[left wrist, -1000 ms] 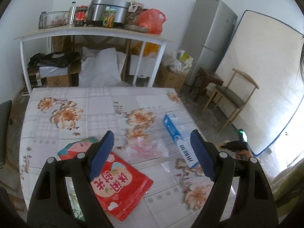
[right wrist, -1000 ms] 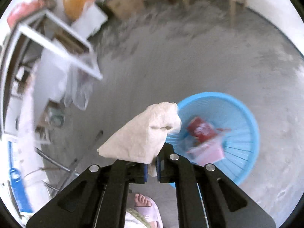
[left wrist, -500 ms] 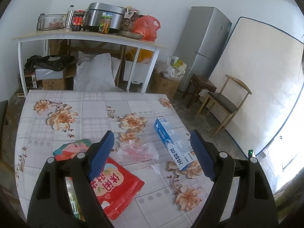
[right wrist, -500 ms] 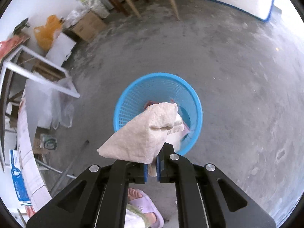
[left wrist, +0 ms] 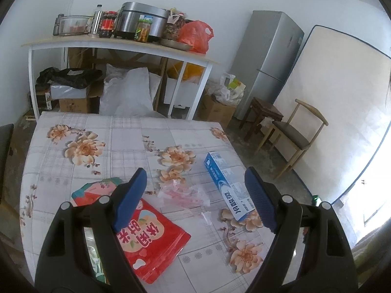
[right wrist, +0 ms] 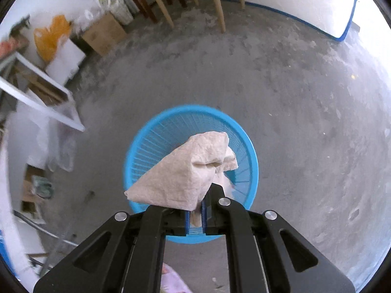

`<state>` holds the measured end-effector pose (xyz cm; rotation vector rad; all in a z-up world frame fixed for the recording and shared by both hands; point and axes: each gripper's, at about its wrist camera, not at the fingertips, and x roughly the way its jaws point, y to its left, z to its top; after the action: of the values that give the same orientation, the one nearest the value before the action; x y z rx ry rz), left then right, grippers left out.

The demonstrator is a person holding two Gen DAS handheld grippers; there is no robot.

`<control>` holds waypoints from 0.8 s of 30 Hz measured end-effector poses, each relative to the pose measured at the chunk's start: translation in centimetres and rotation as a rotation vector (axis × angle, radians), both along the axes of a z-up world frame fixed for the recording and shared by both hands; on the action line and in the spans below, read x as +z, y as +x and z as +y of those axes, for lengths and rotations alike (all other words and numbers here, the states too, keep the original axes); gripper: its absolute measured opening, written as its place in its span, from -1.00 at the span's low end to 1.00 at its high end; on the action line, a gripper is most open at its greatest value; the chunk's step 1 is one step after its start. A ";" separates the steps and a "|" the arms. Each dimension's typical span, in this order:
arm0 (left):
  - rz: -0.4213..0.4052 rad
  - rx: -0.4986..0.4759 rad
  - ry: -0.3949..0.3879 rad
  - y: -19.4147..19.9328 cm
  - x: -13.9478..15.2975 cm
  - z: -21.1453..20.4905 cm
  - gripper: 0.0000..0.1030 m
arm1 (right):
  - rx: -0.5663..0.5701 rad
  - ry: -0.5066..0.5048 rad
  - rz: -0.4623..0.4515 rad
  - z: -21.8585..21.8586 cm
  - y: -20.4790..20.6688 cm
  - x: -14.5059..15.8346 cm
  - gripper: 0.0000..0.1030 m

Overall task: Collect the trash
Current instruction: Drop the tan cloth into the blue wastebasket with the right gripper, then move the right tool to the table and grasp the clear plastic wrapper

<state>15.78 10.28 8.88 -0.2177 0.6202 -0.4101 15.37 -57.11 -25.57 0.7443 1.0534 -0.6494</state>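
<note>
Two grippers, each doing its own thing. The right gripper [right wrist: 195,216] is clamped on a crumpled paper towel [right wrist: 185,171], which hangs directly above the blue basket [right wrist: 251,168] on the concrete floor. The left gripper [left wrist: 195,195] stands wide open, holding nothing, above the flowered table [left wrist: 117,131]. Under it lies a red pouch [left wrist: 156,241] with large yellow Chinese characters, then a clear wrapper [left wrist: 183,193] and a blue-and-white toothpaste box [left wrist: 227,188], its print too small to read.

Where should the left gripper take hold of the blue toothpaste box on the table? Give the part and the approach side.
Grip the toothpaste box across its narrow width at mid-length, coming from above. It lies flat on the floral tablecloth, long and slim, its long sides free. The open left gripper would likely need turning to span it.
</note>
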 end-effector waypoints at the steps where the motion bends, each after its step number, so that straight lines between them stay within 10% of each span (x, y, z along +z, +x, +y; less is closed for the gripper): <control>1: 0.003 0.003 -0.005 0.0 -0.1 0.1 0.51 | 0.005 0.005 0.017 0.1 0.2 -0.8 -0.82; 4: 0.008 0.002 -0.017 0.0 -0.3 0.1 0.51 | 0.007 0.073 0.097 0.0 0.7 -5.0 -0.76; 9: -0.003 -0.003 0.002 -0.7 -0.2 0.0 0.51 | 0.024 0.061 0.230 0.0 0.9 -8.7 -0.04; 24: -0.004 0.016 0.012 -2.5 -1.0 0.5 0.51 | 0.019 0.049 -0.025 2.0 -3.5 0.9 0.23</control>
<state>13.30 10.82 7.91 -0.2102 0.6169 -0.3914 11.83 -55.12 -24.66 0.7824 1.0555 -0.5982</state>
